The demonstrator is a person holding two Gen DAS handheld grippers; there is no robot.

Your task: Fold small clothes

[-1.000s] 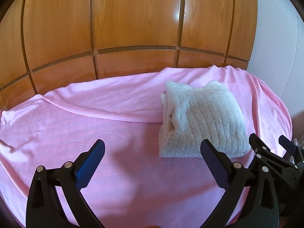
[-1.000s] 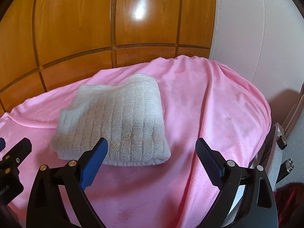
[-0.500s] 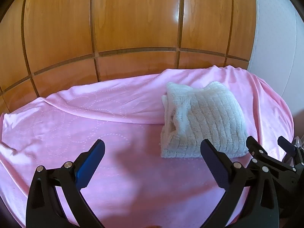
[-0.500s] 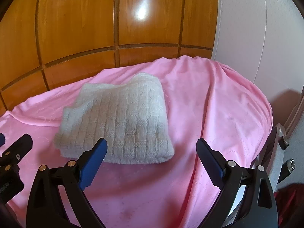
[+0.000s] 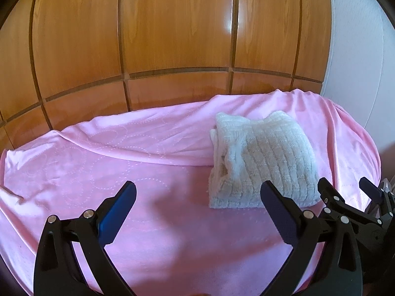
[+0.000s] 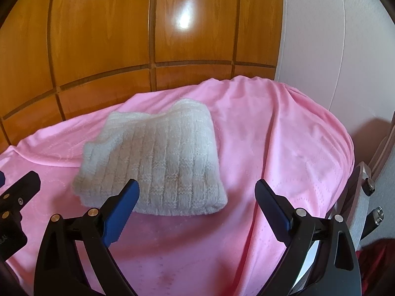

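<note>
A cream knitted garment (image 5: 264,162) lies folded into a thick square on the pink blanket (image 5: 123,167), towards its right side. My left gripper (image 5: 197,199) hangs open above the blanket, nothing between its blue-padded fingers, with the garment just ahead of its right finger. The right gripper (image 5: 348,192) shows at the lower right of that view. In the right wrist view the garment (image 6: 158,162) sits ahead and to the left, and my right gripper (image 6: 196,194) is open and empty, its left finger overlapping the garment's near edge. The left gripper's tip (image 6: 22,187) pokes in from the left.
A glossy wooden panelled wall (image 5: 172,37) rises right behind the blanket. A white padded surface (image 6: 333,49) stands at the right. Metal fittings (image 6: 370,187) and a dark red object (image 6: 380,266) sit past the blanket's right edge. Bare blanket spreads left of the garment.
Both grippers have drawn back and slightly up from the folded garment, which looks a little farther off. The garment itself lies still, and both grippers stay open.
</note>
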